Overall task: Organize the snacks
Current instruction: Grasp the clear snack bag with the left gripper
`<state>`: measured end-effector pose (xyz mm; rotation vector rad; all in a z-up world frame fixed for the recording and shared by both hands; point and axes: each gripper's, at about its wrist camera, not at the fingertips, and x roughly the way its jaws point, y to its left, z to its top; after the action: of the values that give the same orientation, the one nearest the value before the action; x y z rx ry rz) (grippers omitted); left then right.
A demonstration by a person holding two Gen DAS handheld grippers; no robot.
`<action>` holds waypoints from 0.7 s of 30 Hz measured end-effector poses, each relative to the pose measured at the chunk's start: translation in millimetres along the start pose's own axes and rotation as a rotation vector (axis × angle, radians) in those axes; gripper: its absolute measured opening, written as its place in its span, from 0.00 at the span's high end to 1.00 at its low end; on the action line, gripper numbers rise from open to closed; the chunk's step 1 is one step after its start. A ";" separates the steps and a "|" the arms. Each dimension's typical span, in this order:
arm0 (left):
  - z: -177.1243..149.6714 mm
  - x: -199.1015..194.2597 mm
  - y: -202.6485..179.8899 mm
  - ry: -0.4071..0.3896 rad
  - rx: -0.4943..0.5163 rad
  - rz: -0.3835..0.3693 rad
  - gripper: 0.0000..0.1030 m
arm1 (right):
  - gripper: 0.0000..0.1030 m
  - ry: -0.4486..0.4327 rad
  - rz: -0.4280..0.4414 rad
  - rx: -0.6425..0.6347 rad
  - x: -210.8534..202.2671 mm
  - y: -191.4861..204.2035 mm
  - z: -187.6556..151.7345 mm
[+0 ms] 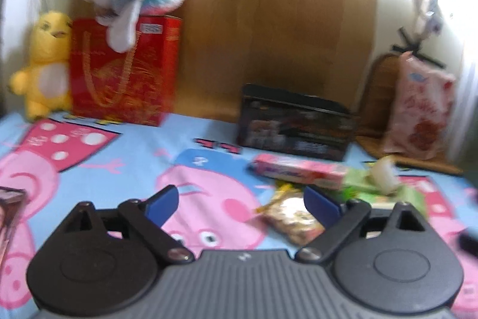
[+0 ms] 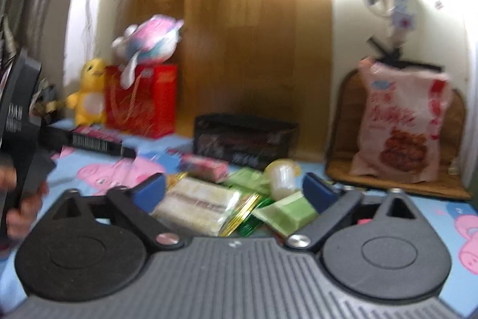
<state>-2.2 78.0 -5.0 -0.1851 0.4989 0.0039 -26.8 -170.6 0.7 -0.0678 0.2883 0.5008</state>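
Cartoon-pig bedsheet (image 1: pixel 134 145) over the surface, wood panel behind; black mesh box (image 2: pixel 245 139) sits at the panel's foot. Snack pile lies just in front of the box: pink packet (image 2: pixel 206 166), green packets (image 2: pixel 283 211), clear sandwich pack (image 2: pixel 200 205). Left gripper (image 1: pixel 240 201) and right gripper (image 2: pixel 234 189) both spread wide, holding nothing.

Motion blur smears the print on the black box (image 1: pixel 295 124) and the pink snack bag (image 2: pixel 400 121) beyond reading. A dark packet (image 1: pixel 10 214) is cut off by the left wrist view's left edge. The green packets (image 2: pixel 283 211) lie partly hidden behind the right tool (image 2: pixel 234 193).
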 end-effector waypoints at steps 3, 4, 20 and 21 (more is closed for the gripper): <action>11.3 5.9 -2.3 0.095 0.000 -0.152 0.29 | 0.32 0.124 0.090 0.027 19.1 -8.8 -2.5; 11.0 9.6 -4.6 0.126 0.001 -0.193 0.31 | 0.32 0.156 0.110 0.029 25.9 -10.0 -4.0; 29.8 20.6 -27.3 0.253 -0.033 -0.473 0.56 | 0.70 0.198 0.225 0.035 45.0 -3.4 29.8; 42.5 21.7 -27.0 0.229 -0.028 -0.473 0.56 | 0.70 0.181 0.222 0.034 49.6 -6.7 40.0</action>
<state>38.4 58.1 26.1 -0.3303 0.6731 -0.4767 28.2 -148.1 24.6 -0.0479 0.4847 0.7121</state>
